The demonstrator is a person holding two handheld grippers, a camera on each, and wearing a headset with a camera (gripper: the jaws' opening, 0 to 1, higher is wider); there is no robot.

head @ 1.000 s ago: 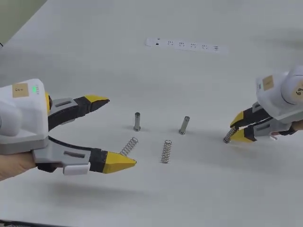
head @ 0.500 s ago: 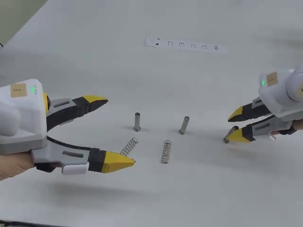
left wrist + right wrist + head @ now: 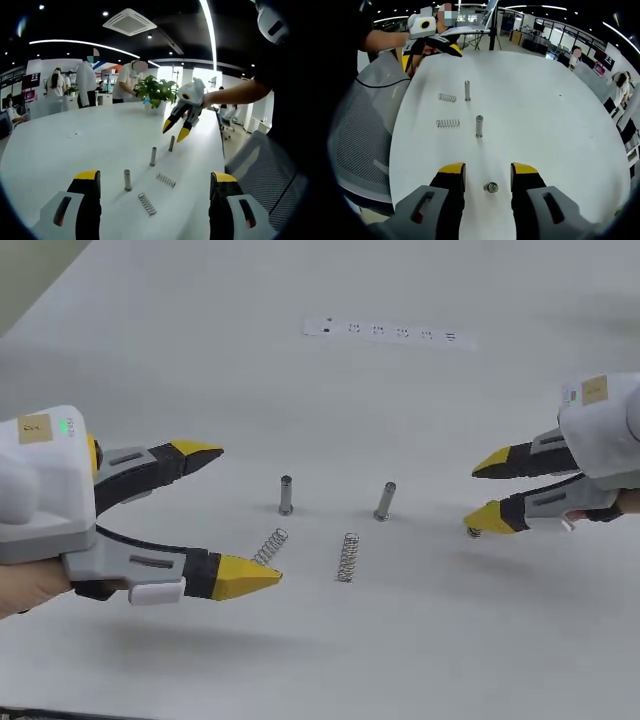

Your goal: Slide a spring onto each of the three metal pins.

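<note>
Opening up now, the right gripper (image 3: 470, 497) is spreading its jaws and letting go of the spring it was pinching a second ago. That spring is sitting on the right-hand pin (image 3: 474, 531), which is standing just under the lower yellow tip; in the right gripper view it is showing between the two tips, coils ringing its top. The left gripper (image 3: 250, 515) is hovering at the near left, jaws wide apart, holding nothing. Two bare pins are standing upright mid-table, the left pin (image 3: 286, 495) and the middle pin (image 3: 385, 501). Two loose springs are lying just near of them: the left spring (image 3: 270, 546), close by the left gripper's lower tip, and the middle spring (image 3: 347, 558). A power strip (image 3: 388, 332) is lying at the far side of the white table (image 3: 200, 360).
</note>
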